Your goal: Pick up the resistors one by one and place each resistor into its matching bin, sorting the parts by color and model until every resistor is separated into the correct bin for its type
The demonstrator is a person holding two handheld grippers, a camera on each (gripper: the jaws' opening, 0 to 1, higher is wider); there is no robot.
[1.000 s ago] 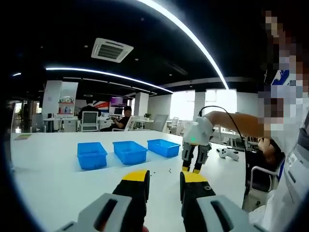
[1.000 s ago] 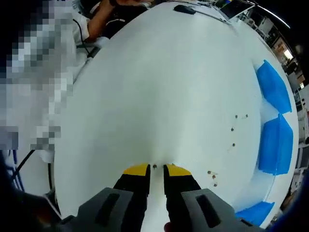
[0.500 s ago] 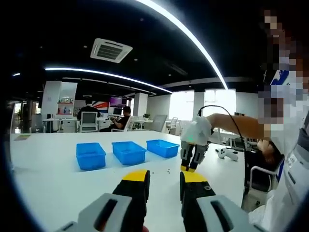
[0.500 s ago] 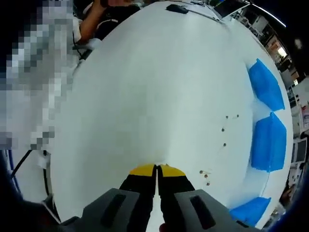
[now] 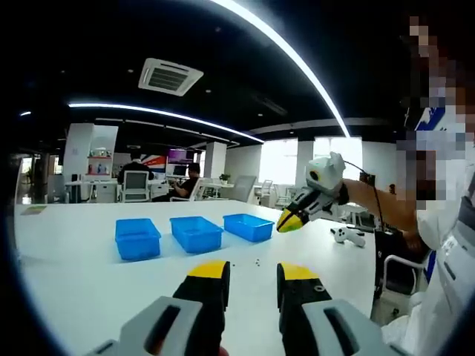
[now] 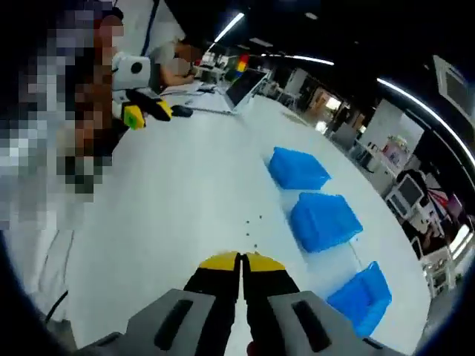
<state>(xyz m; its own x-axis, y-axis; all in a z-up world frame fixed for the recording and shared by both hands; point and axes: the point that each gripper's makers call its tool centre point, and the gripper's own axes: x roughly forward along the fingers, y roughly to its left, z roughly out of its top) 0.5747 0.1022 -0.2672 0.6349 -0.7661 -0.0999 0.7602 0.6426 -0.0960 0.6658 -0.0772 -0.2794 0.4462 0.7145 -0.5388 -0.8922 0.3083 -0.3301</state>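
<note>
Resistors: showing as tiny specks on the desk; colour and model are too small to tell. In the right gripper view the specks are likewise lying too small to sort by type.

Right hand-held gripper: jaws are pressing together; whether a resistor is sitting between the yellow tips cannot be told, any part being hidden.

Blue bins: interiors are facing away behind the near walls, contents hidden. The nearest bin in the right gripper view is running toward the picture's edge.

Left hand-held gripper: its body is being cut off by the bottom edge.

Background people and chairs: appearing small and blurred.
</note>
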